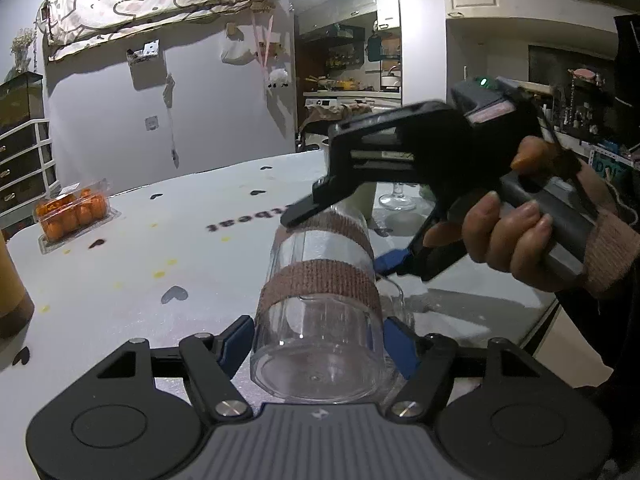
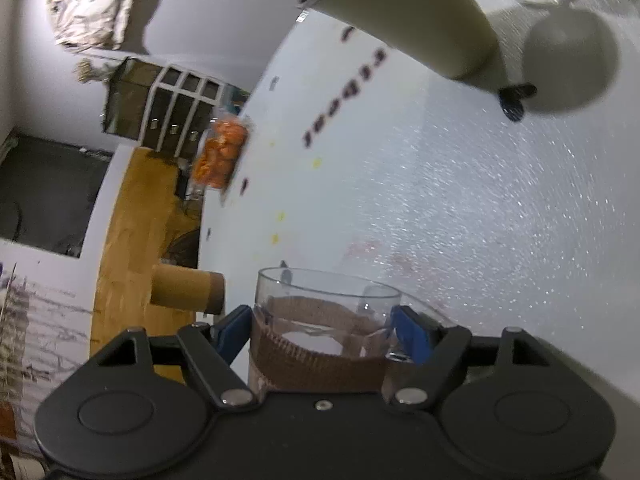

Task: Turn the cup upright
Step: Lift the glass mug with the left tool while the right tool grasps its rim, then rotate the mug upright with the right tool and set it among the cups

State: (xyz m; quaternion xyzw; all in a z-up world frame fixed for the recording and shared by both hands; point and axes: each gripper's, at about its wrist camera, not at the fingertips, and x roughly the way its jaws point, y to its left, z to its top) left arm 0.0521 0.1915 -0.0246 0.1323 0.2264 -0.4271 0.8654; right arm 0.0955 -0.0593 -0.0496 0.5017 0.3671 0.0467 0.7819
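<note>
Cup clamped horizontally by left tongs at base, right tongs near rim. Slippage risk: smooth plastic, opposing twist.

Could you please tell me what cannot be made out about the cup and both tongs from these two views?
- Left wrist view: cup handle, mostly behind the cup body.
- Left wrist view: right tongs far pad, hidden behind the cup.
- Right wrist view: cup base, under the right tongs' body; motion blur.
</note>
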